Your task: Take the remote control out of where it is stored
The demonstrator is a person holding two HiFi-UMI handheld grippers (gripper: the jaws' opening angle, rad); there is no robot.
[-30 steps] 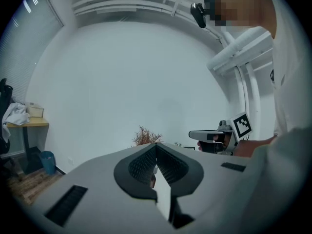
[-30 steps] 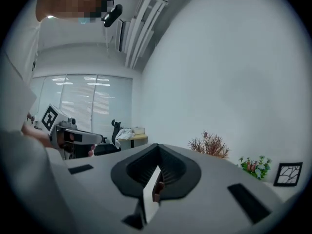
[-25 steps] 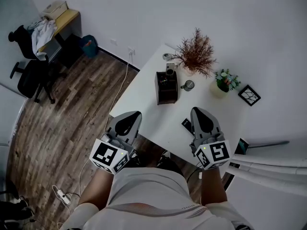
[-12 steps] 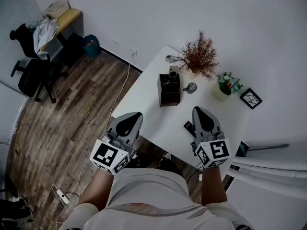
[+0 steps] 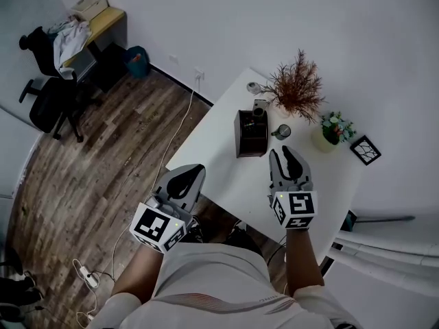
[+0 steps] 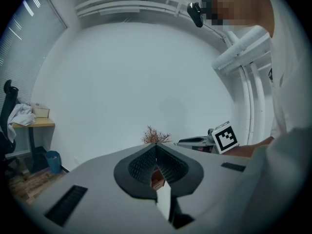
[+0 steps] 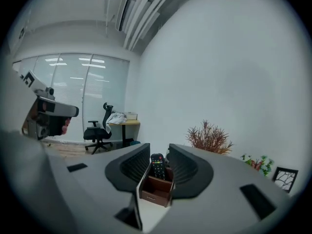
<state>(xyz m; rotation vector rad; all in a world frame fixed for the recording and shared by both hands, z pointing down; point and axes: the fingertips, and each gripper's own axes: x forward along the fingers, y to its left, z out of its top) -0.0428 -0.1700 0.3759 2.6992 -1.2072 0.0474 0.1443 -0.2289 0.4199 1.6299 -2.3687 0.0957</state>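
The right gripper (image 7: 158, 152), whose jaws have just been opening with nothing between them, hovers short of the brown box (image 7: 155, 189). Bare white table (image 5: 218, 149) lies before the box. The remote control (image 7: 157, 165), black with coloured buttons, stands upright at the box's far end. The left gripper (image 6: 156, 147), jaws together and empty, hangs well left of the box, pointing nearly level.

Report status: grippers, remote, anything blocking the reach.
Left gripper shut. Right gripper jaws just opening, empty, aimed at remote control. It stands upright in brown box, untouched. Nothing blocking.
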